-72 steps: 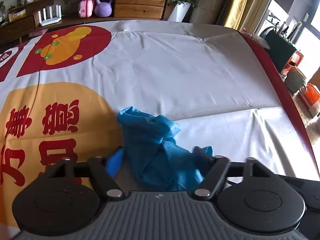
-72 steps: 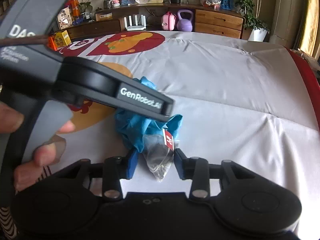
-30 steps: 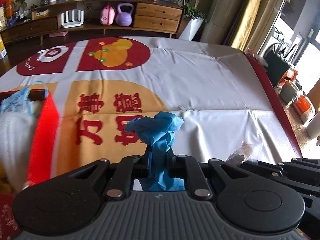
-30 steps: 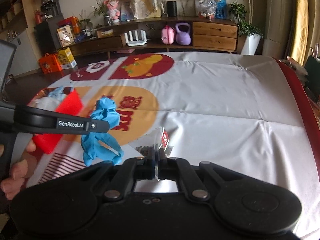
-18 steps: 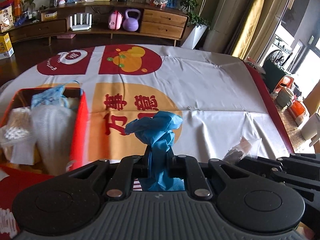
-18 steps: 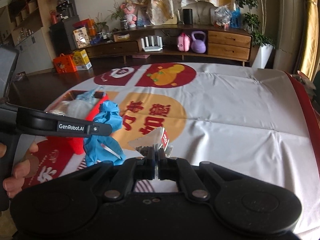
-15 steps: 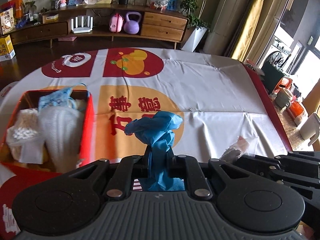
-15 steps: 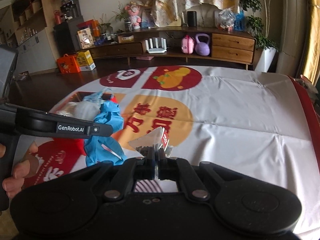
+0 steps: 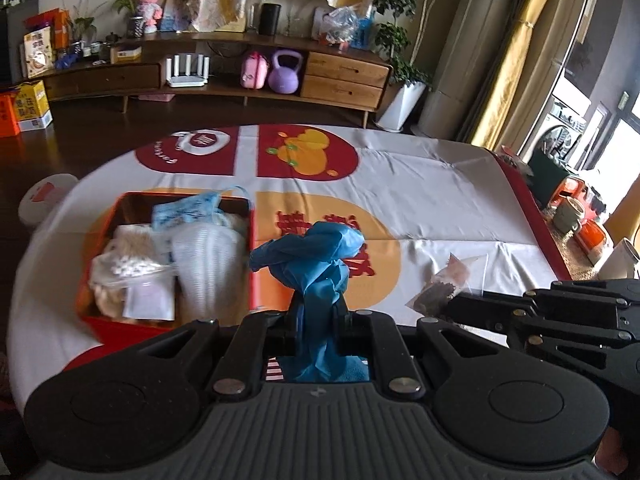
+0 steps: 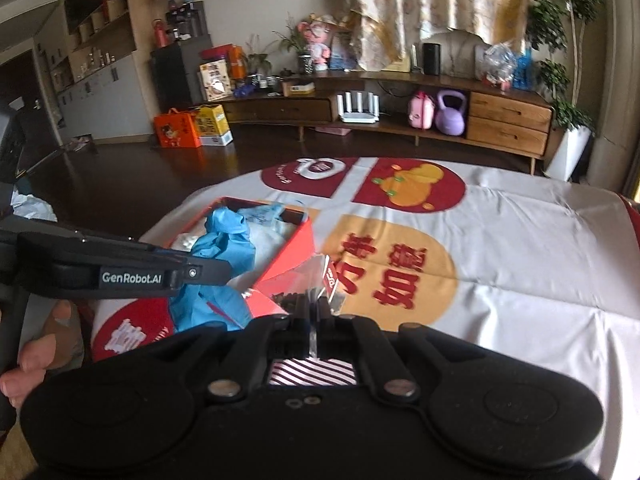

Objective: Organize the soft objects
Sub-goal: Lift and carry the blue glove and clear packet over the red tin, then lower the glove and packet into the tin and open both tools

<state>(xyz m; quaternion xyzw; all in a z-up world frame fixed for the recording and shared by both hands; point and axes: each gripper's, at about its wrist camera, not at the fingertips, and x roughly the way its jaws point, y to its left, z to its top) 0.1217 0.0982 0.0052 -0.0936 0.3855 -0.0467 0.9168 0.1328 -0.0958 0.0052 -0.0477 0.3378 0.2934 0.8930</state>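
Two tools: "GenRobot.AI"-marked left tool (image 9: pixel 316 316) clenched on blue glove (image 9: pixel 310 264), right tool (image 10: pixel 312 320) on clear packet (image 10: pixel 310 280).

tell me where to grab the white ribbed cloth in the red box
Grip the white ribbed cloth at its rounded upper hump, coming straight down from above: it stands proud of the red box, whose wall blocks the right side, and a bag of white pellets crowds its left.

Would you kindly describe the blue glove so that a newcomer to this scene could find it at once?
Start at the white tablecloth with its red and orange prints, then find the red box on its left side. Just right of the box, the glove hangs bunched in the shut jaws of the left gripper. It is bright plain blue, unlike the clear packet nearby.
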